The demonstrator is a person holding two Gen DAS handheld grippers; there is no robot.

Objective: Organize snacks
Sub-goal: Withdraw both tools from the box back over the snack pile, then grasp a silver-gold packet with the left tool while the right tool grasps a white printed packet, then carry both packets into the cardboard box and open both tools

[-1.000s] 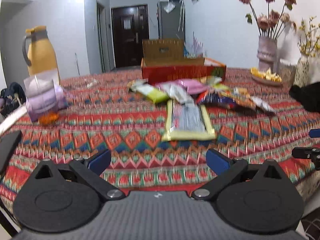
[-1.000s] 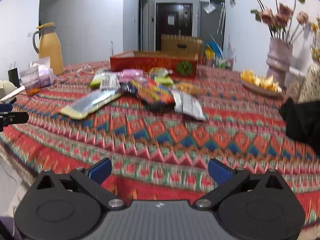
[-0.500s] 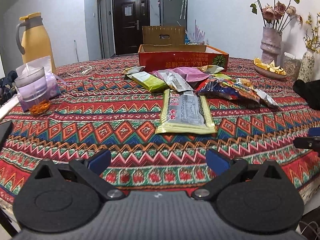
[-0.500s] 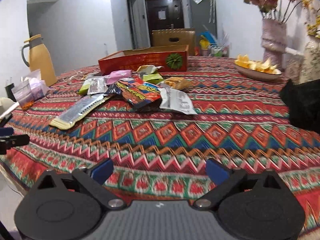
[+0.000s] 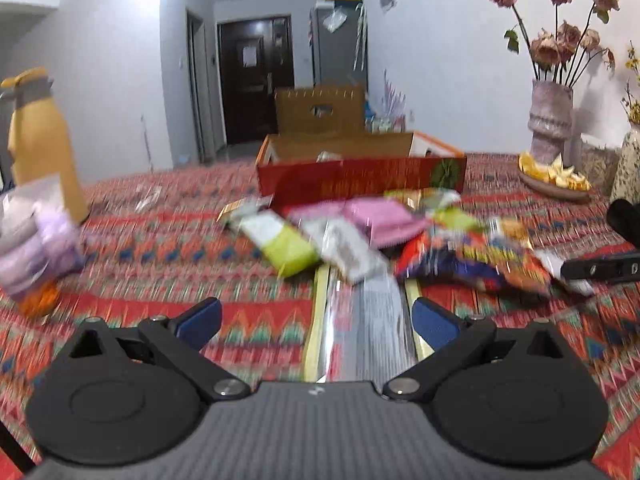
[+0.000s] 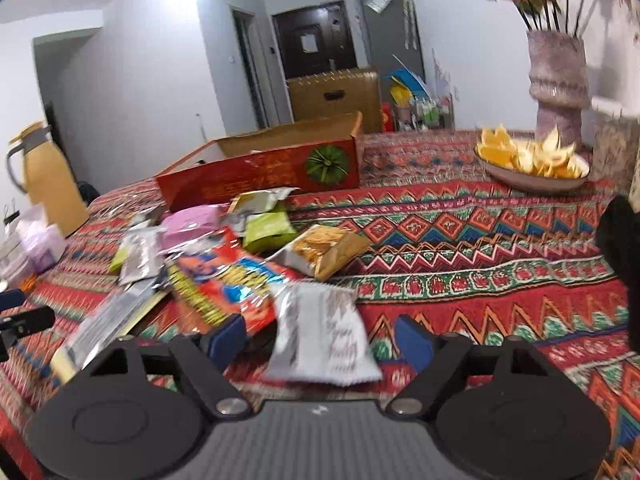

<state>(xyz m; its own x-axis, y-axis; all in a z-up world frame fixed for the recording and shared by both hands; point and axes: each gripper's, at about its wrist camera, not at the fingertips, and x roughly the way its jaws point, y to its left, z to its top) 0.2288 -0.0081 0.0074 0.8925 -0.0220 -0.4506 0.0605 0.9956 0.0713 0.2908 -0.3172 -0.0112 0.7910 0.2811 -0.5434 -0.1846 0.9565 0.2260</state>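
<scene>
2 grippers, jaws apart, nothing held | left gripper [image 5: 316, 314] over long silver packet [image 5: 362, 332] | right gripper [image 6: 320, 336] over white pouch [image 6: 324, 336] | both judged light, crinkly, slippery; pinch sealed edge

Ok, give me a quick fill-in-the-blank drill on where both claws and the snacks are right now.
1. Both claws are ____, gripping nothing.
2. The left claw lines up with the long silver packet with ____ edges.
3. The grey-white packet lies in front of the ____ claw.
4. The red cardboard box stands ____ the snack pile.

Missing words: open; yellow; right; behind
</scene>
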